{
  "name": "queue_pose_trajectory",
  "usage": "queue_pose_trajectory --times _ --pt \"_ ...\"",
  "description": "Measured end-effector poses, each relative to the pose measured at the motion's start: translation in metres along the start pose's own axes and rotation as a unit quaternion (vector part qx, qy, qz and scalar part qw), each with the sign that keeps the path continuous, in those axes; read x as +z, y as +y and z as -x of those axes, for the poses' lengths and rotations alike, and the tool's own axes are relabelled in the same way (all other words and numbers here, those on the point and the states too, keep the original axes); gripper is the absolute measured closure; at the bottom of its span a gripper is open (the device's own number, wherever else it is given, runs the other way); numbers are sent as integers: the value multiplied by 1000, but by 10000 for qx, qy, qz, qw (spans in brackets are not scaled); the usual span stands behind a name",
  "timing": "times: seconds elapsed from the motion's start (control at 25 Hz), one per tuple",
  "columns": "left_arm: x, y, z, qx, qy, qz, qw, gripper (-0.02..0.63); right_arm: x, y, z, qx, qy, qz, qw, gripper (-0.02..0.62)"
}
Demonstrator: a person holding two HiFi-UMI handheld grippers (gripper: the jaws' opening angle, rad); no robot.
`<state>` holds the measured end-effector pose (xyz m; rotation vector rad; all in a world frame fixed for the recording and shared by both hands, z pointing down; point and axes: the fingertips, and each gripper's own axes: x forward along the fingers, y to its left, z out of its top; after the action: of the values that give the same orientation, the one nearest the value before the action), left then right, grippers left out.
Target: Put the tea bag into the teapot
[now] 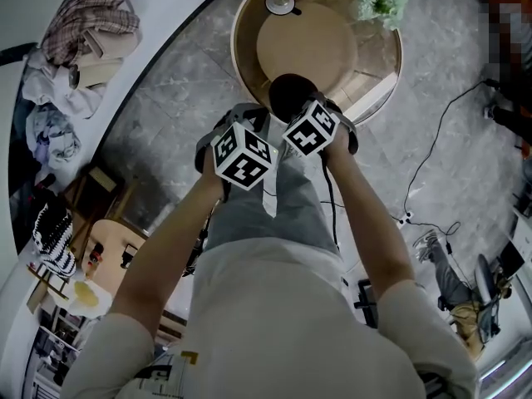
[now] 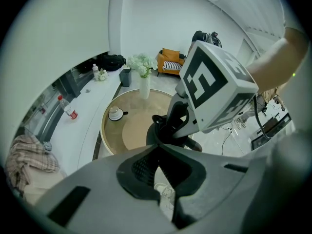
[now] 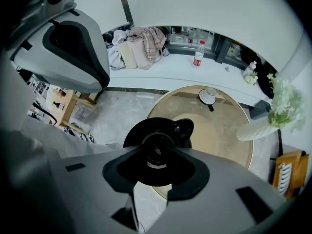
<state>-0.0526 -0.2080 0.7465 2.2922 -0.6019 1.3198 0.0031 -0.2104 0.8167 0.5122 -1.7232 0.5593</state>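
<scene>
Tea bag: I can't spot it anywhere. Neither pair of jaws shows it, and the dark mouth of the squat glossy black teapot (image 3: 139, 133) gives away only a pale arc I can't identify.
Right gripper (image 3: 153, 147): jaws spread wide with nothing held between them, pointing steeply down right over the pot's opening.
Left gripper (image 2: 158, 146): jaw tips meet with nothing visible pinched. It hangs just beside the right one, a little nearer the person.
Teapot: it stands near the rim of the table. Its mouth looks open and the spout is turned toward the table's middle.
Table: a round tan-topped table (image 3: 219, 130). A small white cup (image 3: 208, 96) sits well apart on the far side, and a pale vase (image 3: 261, 128) of white flowers stands off to the right.
Step in hand: this looks like the drop itself. An empty claw is poised above the mouth, so the bag is probably inside.
Next move: lift the right gripper straight up, clear of the rim, then look in to confirm the bag landed in the pot.
</scene>
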Motion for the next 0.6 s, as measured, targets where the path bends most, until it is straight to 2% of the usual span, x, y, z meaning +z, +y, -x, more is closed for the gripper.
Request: queue_pose_trajectory --times 0.24,0.44,0.6 --pt "12 4 18 173 -131 -54 9998 598 5 -9 30 -240 -289 -107 9992 485" --pt "33 9 42 378 -345 -133 9986 598 16 -22 66 -584 -746 -255 9952 528" --pt "54 5 67 492 -593 -218 9968 598 25 -30 106 -591 -1205 -815 9876 541"
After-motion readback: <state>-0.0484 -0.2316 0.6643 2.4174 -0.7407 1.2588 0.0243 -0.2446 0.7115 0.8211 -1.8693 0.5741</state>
